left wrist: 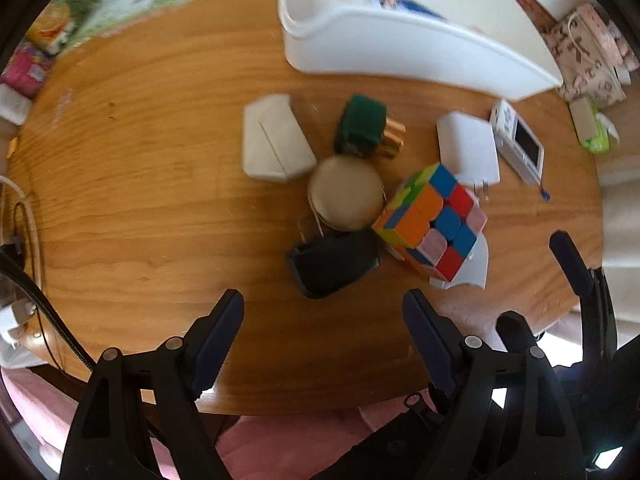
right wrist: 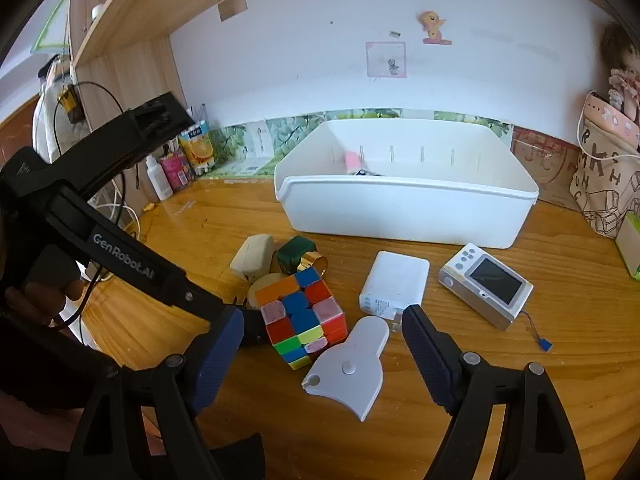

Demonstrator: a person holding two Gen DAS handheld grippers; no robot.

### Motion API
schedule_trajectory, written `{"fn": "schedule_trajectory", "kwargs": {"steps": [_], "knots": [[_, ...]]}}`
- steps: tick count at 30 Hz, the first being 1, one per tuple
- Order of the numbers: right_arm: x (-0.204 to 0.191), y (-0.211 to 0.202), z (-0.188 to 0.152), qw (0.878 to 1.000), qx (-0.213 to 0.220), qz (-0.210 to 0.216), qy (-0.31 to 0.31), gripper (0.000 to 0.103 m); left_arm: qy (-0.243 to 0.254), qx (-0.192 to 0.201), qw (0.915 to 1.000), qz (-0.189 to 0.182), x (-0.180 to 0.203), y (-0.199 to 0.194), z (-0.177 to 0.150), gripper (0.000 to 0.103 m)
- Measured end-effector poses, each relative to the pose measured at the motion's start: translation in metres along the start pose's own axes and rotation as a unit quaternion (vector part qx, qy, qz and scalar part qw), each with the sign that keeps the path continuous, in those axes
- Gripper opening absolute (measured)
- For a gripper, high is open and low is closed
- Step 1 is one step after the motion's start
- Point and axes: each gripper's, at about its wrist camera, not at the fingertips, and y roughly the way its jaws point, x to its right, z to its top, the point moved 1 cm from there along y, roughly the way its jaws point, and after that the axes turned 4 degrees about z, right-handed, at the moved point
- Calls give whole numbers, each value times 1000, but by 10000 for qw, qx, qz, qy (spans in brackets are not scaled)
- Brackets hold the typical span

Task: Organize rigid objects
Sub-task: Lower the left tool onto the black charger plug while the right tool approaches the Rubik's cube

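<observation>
In the left wrist view a cluster lies on the wooden table: a black block (left wrist: 332,262), a round gold tin (left wrist: 346,192), a colour cube (left wrist: 432,220), a beige box (left wrist: 276,140) and a green and gold piece (left wrist: 364,126). My left gripper (left wrist: 324,312) hangs open just in front of the black block, with nothing between its fingers. My right gripper (right wrist: 322,332) is open too, its fingers either side of the cube (right wrist: 304,316) and a flat white piece (right wrist: 348,368), touching neither. It also shows at the right edge (left wrist: 544,292).
A white bin (right wrist: 404,196) stands behind the cluster with a pink item inside. A white charger (right wrist: 394,282) and a small screen device (right wrist: 486,284) lie to the right. Bottles and cartons line the back left, and a patterned bag (right wrist: 608,192) stands at far right.
</observation>
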Motion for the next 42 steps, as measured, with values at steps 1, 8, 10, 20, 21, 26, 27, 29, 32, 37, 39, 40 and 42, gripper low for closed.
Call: {"fn": "schedule_trajectory", "kwargs": {"steps": [1,8,10,20,21,26,27,29,32,37,39,40,42], "knots": [[-2,2,0,10000,-31,-20,-41,82,42,-70,10000,-6,1,3,1,84],[-14,17,-6,9989,-299,-38,-350,82,155,-476,9987,-126,7,20,5,84],[-14,21,-8,9983,-389,-81,-427,82,137,-539,9983,-160,7,23,7,84],[-8,32,-7,9968,-595,-100,-528,82,-82,-692,9975,-130,2,26,24,84],[-7,33,-7,9966,-620,-99,-539,82,-98,-719,9973,-139,1,27,25,84],[-4,40,-6,9957,-723,-59,-572,82,-124,-871,9960,-139,7,35,37,84],[-4,42,-5,9954,-748,-45,-593,82,-138,-911,9957,-116,7,38,39,84],[-3,45,-4,9949,-781,-16,-640,82,-200,-1008,9946,-118,5,43,42,83],[0,49,-1,9941,-827,17,-703,82,-309,-1114,9932,-145,2,54,47,83],[6,57,2,9925,-946,120,-766,82,-482,-1165,9917,-248,-10,61,51,83],[7,60,4,9917,-980,186,-811,82,-516,-1186,9911,-315,-13,62,55,83],[7,61,5,9912,-995,207,-845,82,-534,-1199,9908,-335,-15,63,56,83],[7,64,7,9902,-1018,242,-925,82,-567,-1204,9905,-334,-15,65,60,82]]}}
